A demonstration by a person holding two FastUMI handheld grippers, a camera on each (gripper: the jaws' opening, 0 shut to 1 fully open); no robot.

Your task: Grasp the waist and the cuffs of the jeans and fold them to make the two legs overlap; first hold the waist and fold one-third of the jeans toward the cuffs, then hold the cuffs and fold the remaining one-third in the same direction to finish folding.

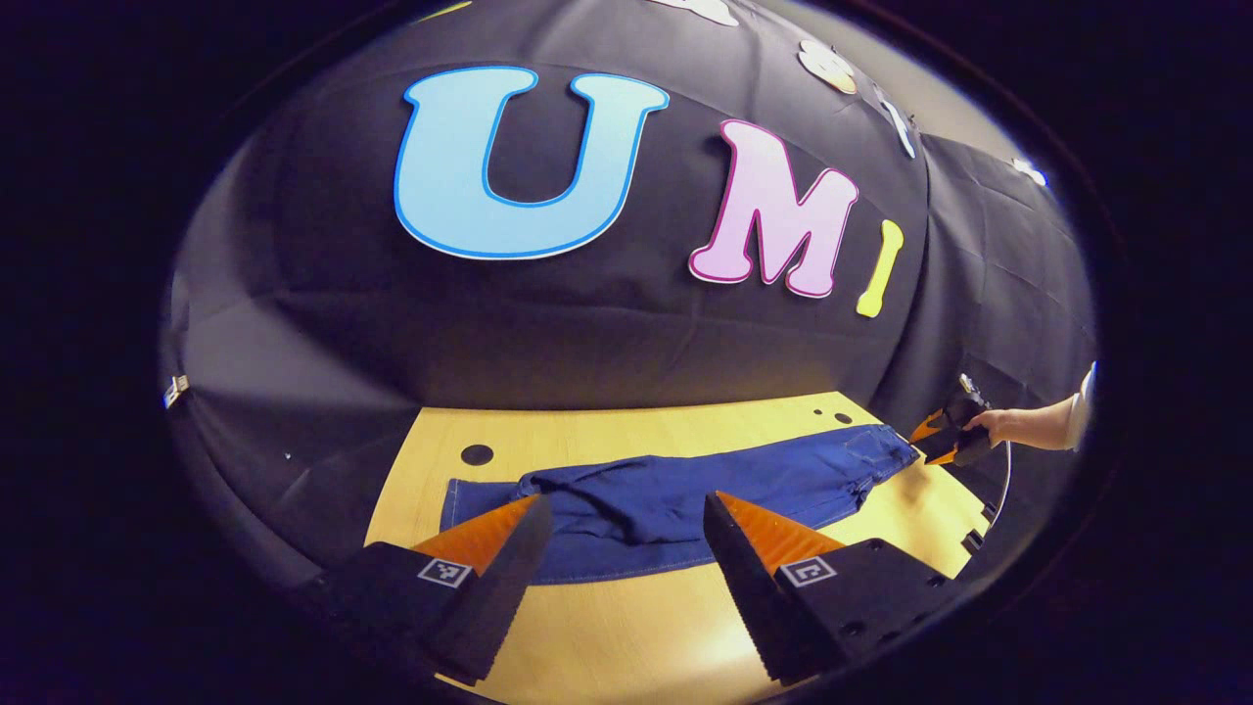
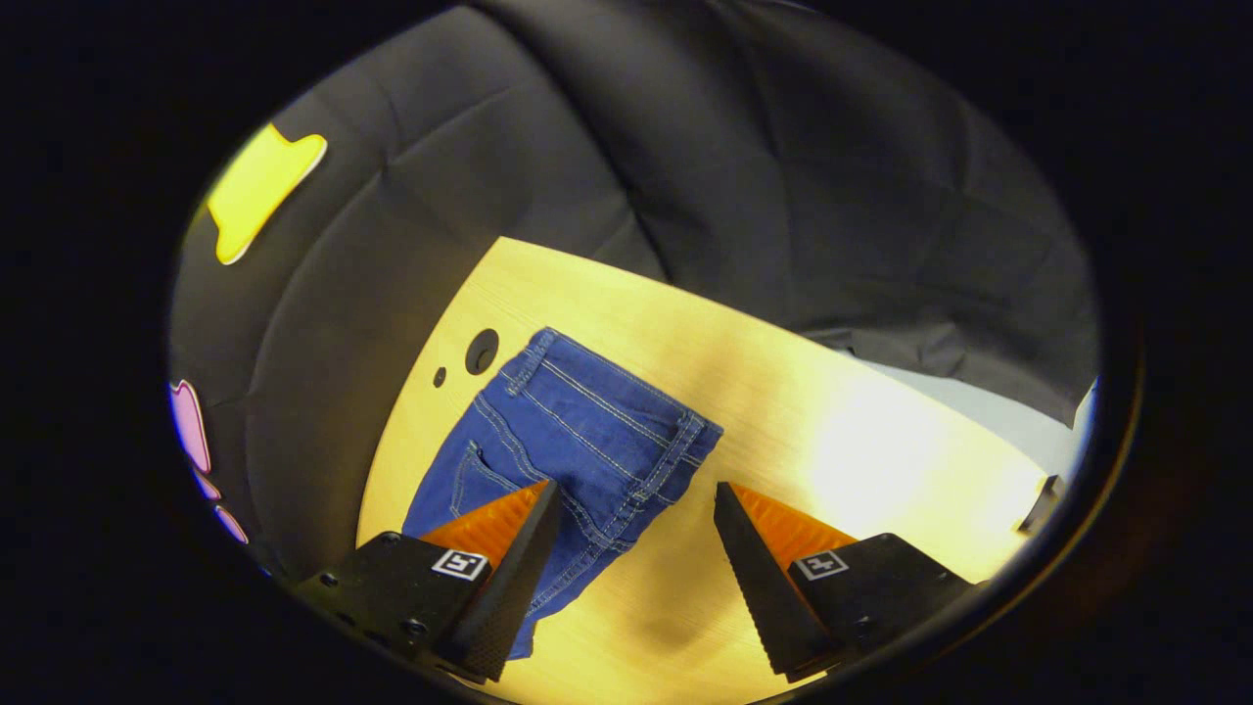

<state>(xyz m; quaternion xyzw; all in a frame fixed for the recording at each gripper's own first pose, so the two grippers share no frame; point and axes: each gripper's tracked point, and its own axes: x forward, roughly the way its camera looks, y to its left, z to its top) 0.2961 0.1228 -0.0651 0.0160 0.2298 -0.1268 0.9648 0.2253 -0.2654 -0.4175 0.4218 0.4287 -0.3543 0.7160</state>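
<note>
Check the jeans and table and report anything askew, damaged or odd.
Nothing looks damaged or spilled. The jeans lie lengthwise on the wooden table, but the fabric is bunched and wrinkled near the leg end. The waist lies flat. Both tools, left and right, are open and hold nothing.

table [image 1: 626, 627]: bare wood near the jeans [image 1: 685, 494] – room to pass | far side: booth wall close behind table edge – narrow strip | right end, right gripper view: bare wood beyond the waist [image 2: 626, 387] | right gripper [image 1: 938, 439] just off that end
</note>
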